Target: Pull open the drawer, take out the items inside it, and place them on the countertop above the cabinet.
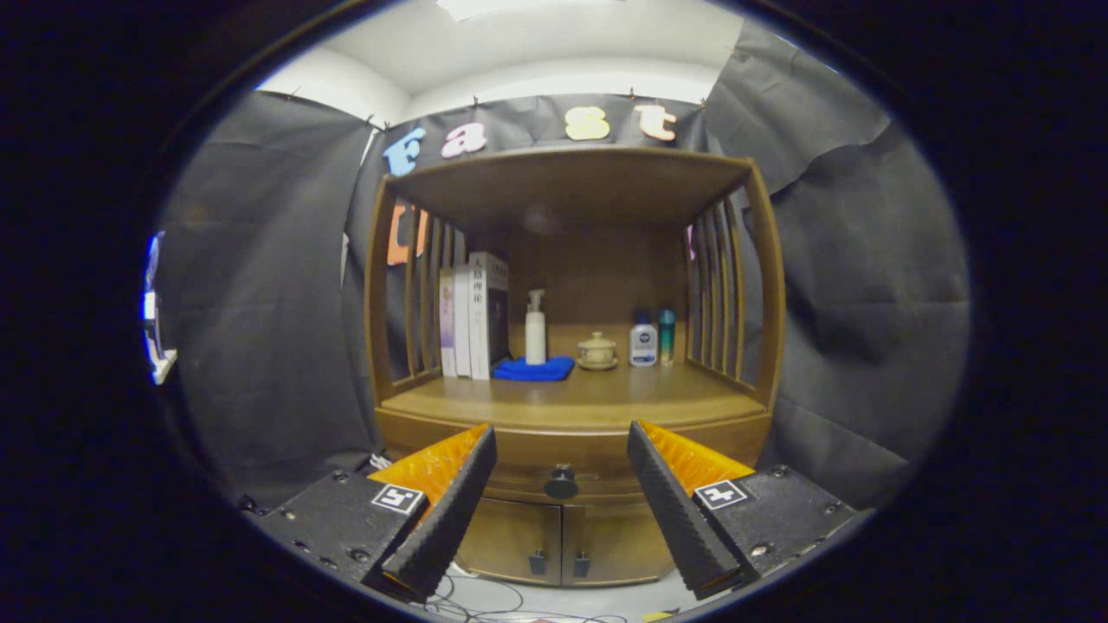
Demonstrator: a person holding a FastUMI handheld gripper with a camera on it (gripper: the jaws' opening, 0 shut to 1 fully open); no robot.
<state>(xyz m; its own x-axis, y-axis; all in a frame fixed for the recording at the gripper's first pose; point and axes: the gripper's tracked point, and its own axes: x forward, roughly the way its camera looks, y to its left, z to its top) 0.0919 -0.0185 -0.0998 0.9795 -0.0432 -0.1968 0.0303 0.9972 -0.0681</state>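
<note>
**Cabinet, drawer shut; gripper spread before knob**

Wooden cabinet (571, 415) with open shelf above the countertop (606, 400). Drawer (519, 474) closed under the countertop, dark round knob (561, 483) between the fingers and beyond them. Gripper (561, 450): fingers wide apart, holding nothing. On countertop: books (473, 316), blue cloth (534, 369), pump bottle (536, 329), lidded pot (597, 350), two small bottles (653, 339).
</note>
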